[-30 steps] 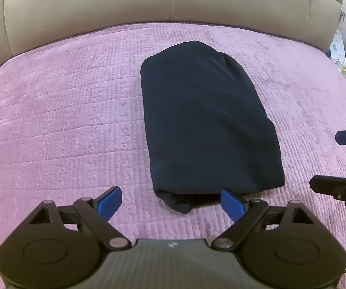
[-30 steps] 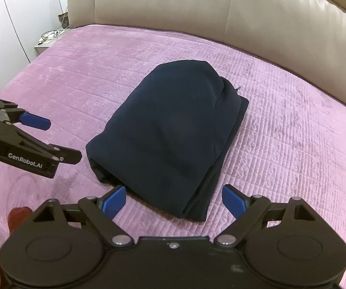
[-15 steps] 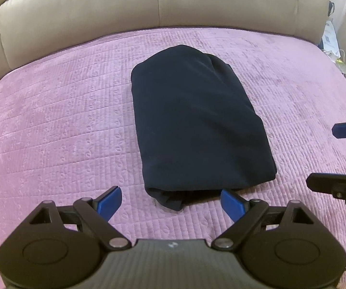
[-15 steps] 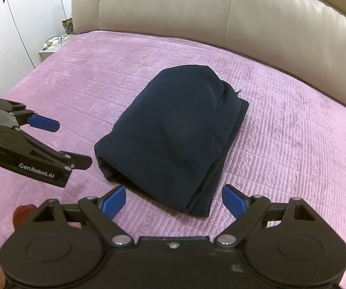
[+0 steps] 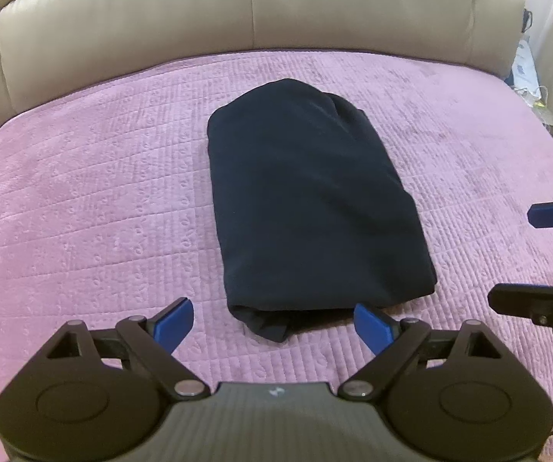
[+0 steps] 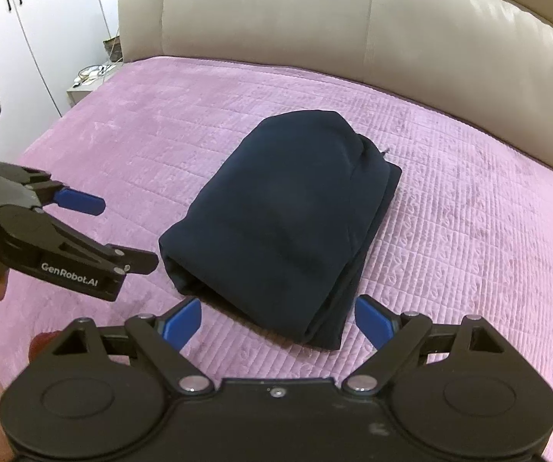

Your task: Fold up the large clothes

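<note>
A dark navy garment (image 5: 311,208) lies folded into a compact bundle in the middle of the pink quilted bed; it also shows in the right wrist view (image 6: 288,223). My left gripper (image 5: 274,321) is open and empty, just short of the bundle's near edge. My right gripper (image 6: 278,319) is open and empty, near the bundle's near right corner. The left gripper shows in the right wrist view (image 6: 122,231) to the left of the bundle. The right gripper's fingers (image 5: 545,215) show at the right edge of the left wrist view.
The pink bedspread (image 5: 84,211) surrounds the bundle on all sides. A beige padded headboard (image 5: 238,11) runs along the far edge. A white wardrobe (image 6: 14,38) and a small bedside stand (image 6: 87,81) are at the far left.
Both grippers have drawn back and risen a little from the bundle, which now looks smaller and farther. Both stay open. The garment has not moved.
</note>
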`<state>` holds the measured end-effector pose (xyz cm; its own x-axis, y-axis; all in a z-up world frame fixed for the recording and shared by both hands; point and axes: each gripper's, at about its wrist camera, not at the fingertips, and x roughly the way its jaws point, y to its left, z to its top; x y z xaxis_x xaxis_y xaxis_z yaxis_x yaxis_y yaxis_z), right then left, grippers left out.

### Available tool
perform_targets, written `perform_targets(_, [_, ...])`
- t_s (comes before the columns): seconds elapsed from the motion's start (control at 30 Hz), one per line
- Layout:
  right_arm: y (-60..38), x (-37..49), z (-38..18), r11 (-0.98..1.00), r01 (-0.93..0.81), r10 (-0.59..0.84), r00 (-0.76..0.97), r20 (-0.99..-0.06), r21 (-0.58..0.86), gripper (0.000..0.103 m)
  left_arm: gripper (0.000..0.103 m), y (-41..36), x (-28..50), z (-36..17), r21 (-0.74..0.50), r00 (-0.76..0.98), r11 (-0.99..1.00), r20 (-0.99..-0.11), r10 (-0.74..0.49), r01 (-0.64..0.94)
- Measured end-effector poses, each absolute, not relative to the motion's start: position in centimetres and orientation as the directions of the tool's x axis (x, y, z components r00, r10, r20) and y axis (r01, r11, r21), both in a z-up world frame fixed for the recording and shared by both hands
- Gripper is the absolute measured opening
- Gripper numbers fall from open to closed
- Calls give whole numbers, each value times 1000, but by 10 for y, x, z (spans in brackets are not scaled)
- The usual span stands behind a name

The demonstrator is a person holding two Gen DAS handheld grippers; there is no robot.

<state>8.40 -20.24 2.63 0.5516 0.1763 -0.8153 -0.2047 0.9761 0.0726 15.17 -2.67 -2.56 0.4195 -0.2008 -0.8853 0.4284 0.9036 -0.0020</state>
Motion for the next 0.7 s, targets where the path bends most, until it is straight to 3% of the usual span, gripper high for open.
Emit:
perform_targets(0.43, [-205,85,25,972,-200,212,532,-820,122,102,96,-25,152,-26,-27,409,906,-886,-217,422])
perform_targets(0.7, [-204,85,24,980,-185,163,536,-828,73,102,96,-25,153,-29,8,409,916,-896,-172,402])
